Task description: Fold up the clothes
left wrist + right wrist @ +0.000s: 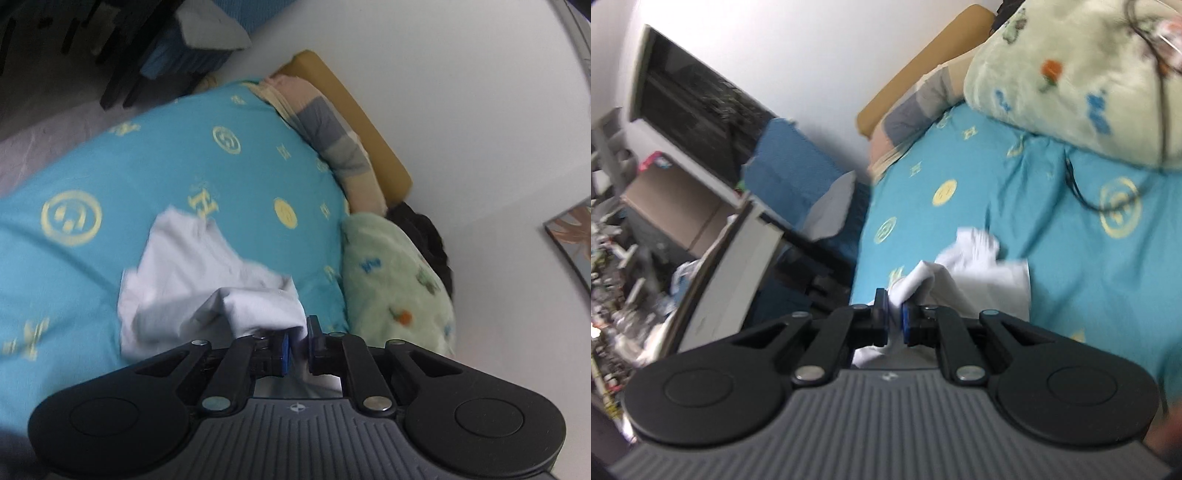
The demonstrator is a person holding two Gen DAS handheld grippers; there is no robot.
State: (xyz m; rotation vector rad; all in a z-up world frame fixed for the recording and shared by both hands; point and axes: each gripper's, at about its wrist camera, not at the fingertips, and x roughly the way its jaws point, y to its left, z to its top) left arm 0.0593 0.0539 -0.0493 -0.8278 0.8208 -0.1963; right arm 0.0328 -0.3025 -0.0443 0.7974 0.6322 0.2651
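A white garment [192,280] lies crumpled on a turquoise bedsheet with yellow logos [155,162]. My left gripper [298,339] is shut on one bunched edge of the garment, near the sheet's right side. In the right wrist view the same white garment [982,266] trails away over the sheet [1071,258]. My right gripper [894,317] is shut on another bunched edge of it, close to the bed's left edge. Both frames are motion-blurred.
A pale green plush blanket [399,273] lies beside the garment and shows in the right wrist view [1071,74]. A striped pillow [332,129] rests against a yellow headboard [354,107]. Left of the bed stand a cardboard box [679,206] and cluttered shelves [613,258].
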